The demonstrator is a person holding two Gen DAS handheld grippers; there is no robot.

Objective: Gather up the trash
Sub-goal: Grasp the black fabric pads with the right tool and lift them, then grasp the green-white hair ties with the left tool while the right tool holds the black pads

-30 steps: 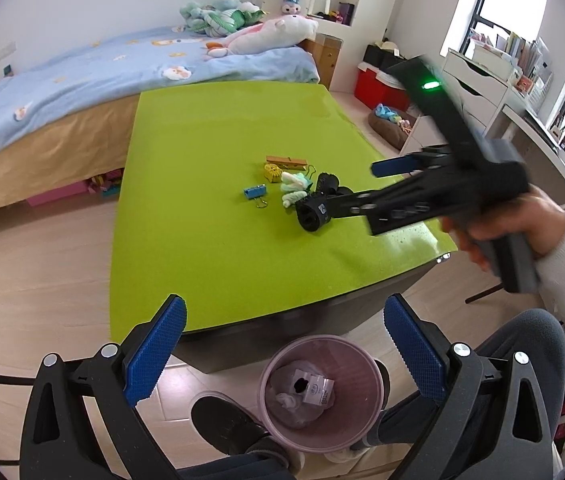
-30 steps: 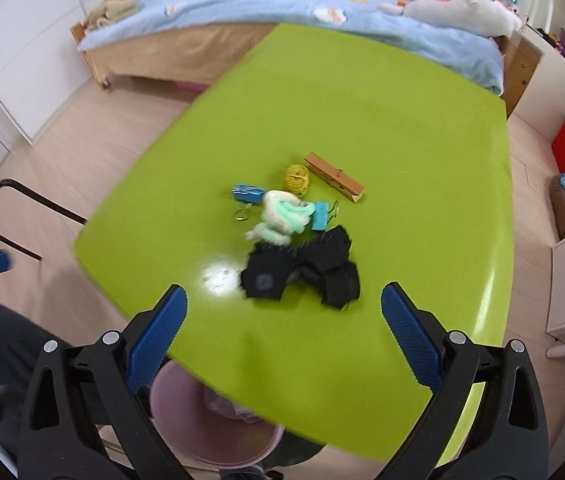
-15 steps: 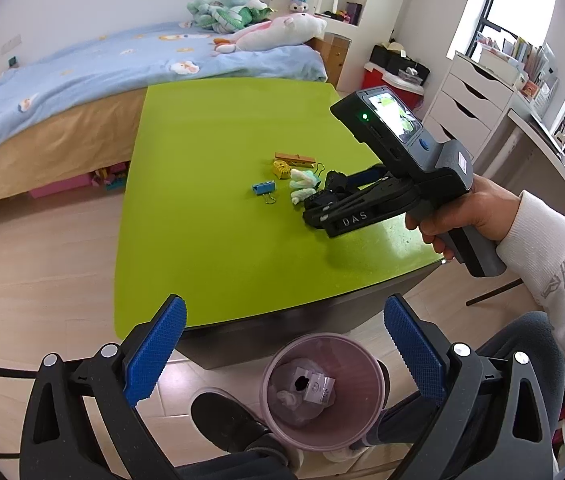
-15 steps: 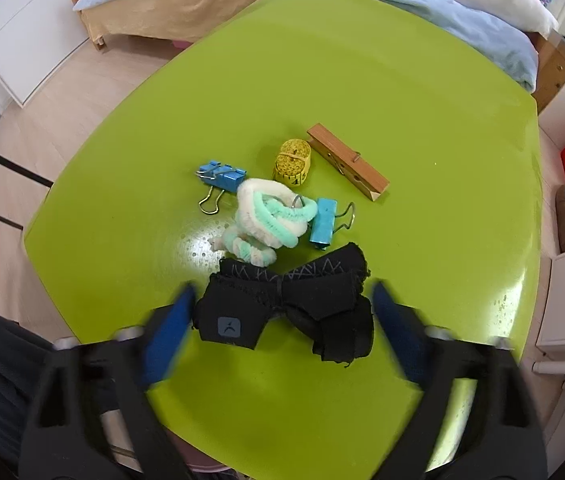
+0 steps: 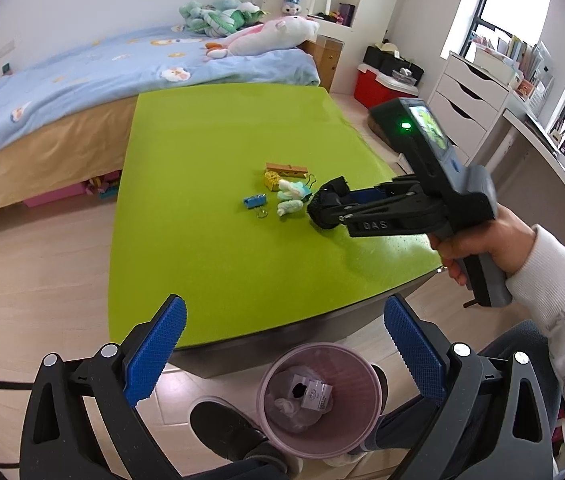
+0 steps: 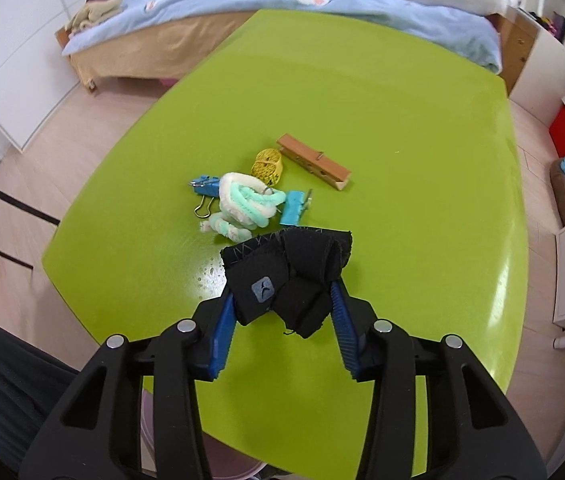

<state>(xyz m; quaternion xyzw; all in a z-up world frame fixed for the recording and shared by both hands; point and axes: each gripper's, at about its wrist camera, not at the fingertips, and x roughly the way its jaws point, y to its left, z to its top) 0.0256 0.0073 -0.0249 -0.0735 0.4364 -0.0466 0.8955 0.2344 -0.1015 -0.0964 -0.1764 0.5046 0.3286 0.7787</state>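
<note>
Closing right gripper (image 6: 282,312) pinches black cloth (image 6: 286,276) | fuzzy cord (image 6: 242,204), clips seemingly touching | left gripper (image 5: 282,356) wide

Your inventory, by material. Worktop (image 6: 422,128): smooth, glossy lime-green surface showing reflections. Black cloth (image 6: 286,276): matt knit fabric with frayed edges and a small woven label, pressed between the ribbed blue pads (image 6: 222,334) of your right claw (image 6: 282,330). At its 12 o'clock, fluffy cord (image 6: 242,204): fuzzy white and mint pile. At 1 o'clock, clothespin (image 6: 314,162): bare wood, metal spring. Binder clips (image 6: 204,188): blue painted metal, wire handles. Bin (image 5: 320,400): pinkish translucent plastic, crumpled paper inside.
</note>
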